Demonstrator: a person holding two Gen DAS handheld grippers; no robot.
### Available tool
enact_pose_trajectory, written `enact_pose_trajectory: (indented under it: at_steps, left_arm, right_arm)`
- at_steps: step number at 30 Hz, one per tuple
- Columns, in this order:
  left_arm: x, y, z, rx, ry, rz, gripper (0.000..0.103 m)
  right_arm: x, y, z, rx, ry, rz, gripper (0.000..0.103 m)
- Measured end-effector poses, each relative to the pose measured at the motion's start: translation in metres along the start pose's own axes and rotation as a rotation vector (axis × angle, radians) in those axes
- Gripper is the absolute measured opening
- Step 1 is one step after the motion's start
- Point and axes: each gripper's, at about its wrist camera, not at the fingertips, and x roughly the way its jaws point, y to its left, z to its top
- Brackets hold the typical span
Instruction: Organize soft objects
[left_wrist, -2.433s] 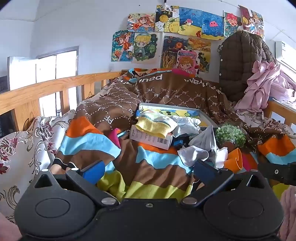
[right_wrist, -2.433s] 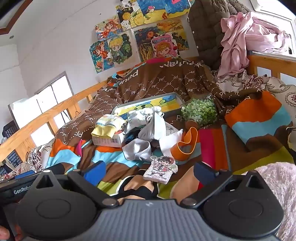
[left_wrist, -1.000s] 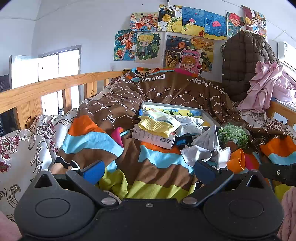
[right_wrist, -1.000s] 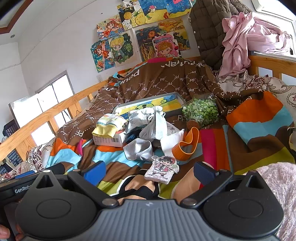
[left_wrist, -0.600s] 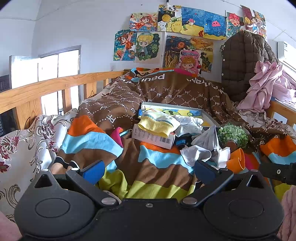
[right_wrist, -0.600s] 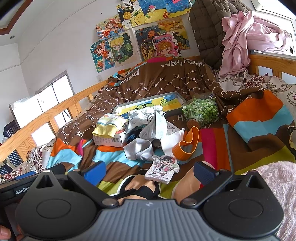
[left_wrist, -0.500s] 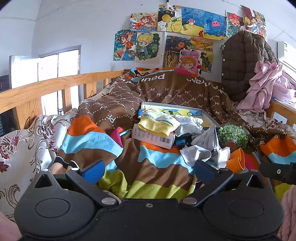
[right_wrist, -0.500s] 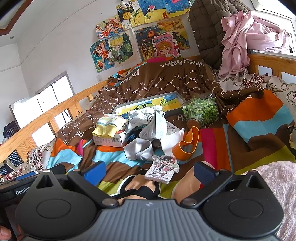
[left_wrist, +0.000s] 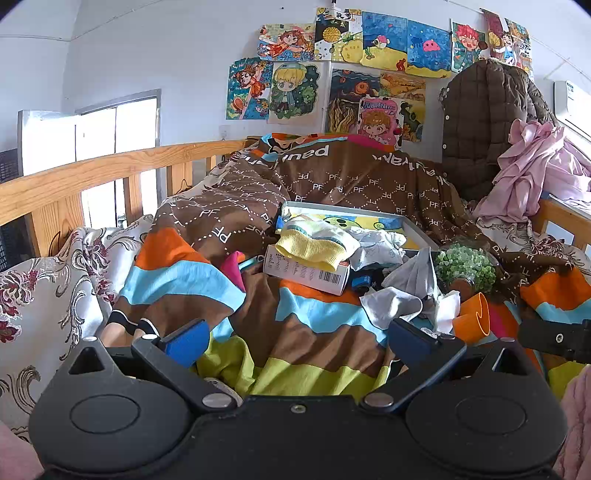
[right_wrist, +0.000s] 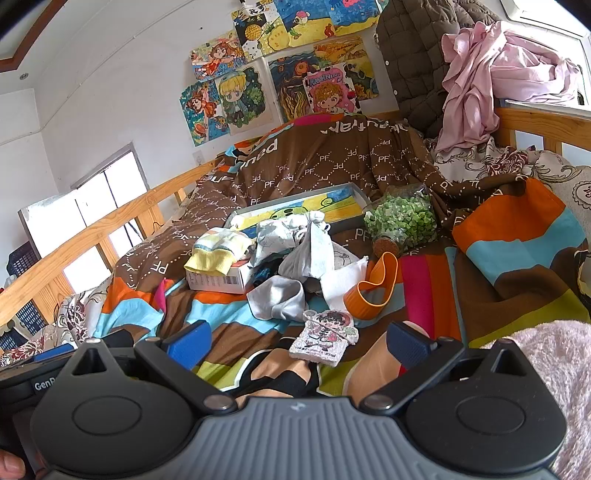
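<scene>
At the bottom of the left wrist view, the left gripper (left_wrist: 295, 341) has its jaws spread, empty, above the striped blanket (left_wrist: 314, 325); a yellow ribbed knit garment (left_wrist: 312, 251) lies mid-frame on a white cardboard box (left_wrist: 306, 275). In the right wrist view, the right gripper (right_wrist: 297, 341) has its jaws spread too; a grey crumpled cloth (right_wrist: 277, 299) sits centre.

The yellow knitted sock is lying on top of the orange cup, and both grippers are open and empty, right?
Not quite. The yellow knitted sock lies on the white box, not the orange cup, as the right wrist view shows. Both the left gripper and right gripper are open and empty.
</scene>
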Motion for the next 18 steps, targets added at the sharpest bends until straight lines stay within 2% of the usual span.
enact_pose_trajectory:
  at_steps: [12,18]
  left_arm:
    - [0.003,-0.001,-0.006,0.008,0.021,-0.005,0.102]
    - [0.008,0.0,-0.011,0.009,0.041,-0.01,0.102]
  right_arm:
    - [0.002,0.002,-0.001,0.01,0.022,-0.021,0.103]
    - [0.016,0.006,0.0,-0.01,0.119,-0.067,0.103]
